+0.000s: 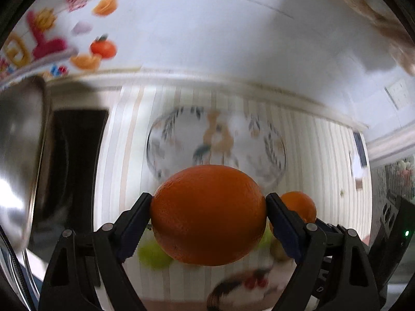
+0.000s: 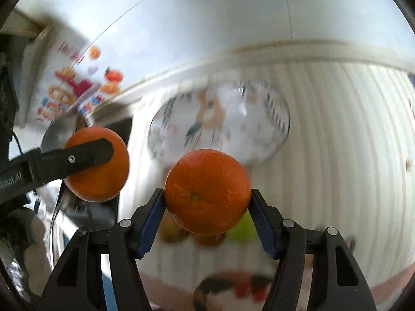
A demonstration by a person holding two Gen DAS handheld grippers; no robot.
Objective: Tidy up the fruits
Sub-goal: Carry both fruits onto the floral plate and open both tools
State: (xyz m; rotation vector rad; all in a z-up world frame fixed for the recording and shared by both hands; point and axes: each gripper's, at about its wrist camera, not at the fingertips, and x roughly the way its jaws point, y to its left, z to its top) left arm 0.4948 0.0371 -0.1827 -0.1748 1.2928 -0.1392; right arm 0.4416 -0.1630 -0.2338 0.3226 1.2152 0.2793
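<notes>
Each gripper — left gripper (image 1: pixel 208 215) and right gripper (image 2: pixel 207 199) — was clenched on an orange above the tabletop (image 2: pixel 337 155); next move likely required lowering both into the glass bowl (image 2: pixel 275 119).

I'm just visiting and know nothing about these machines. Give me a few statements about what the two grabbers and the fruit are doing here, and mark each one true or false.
1. The left gripper is clamped on a large orange. True.
2. The right gripper is empty. False: it grips a smaller orange between its pads.
3. A patterned glass plate lies on the striped cloth beyond both oranges. True.
4. The plate already holds an orange. False: no fruit shows on it.
5. Green fruit lies below the held oranges. True, though blurred.
</notes>
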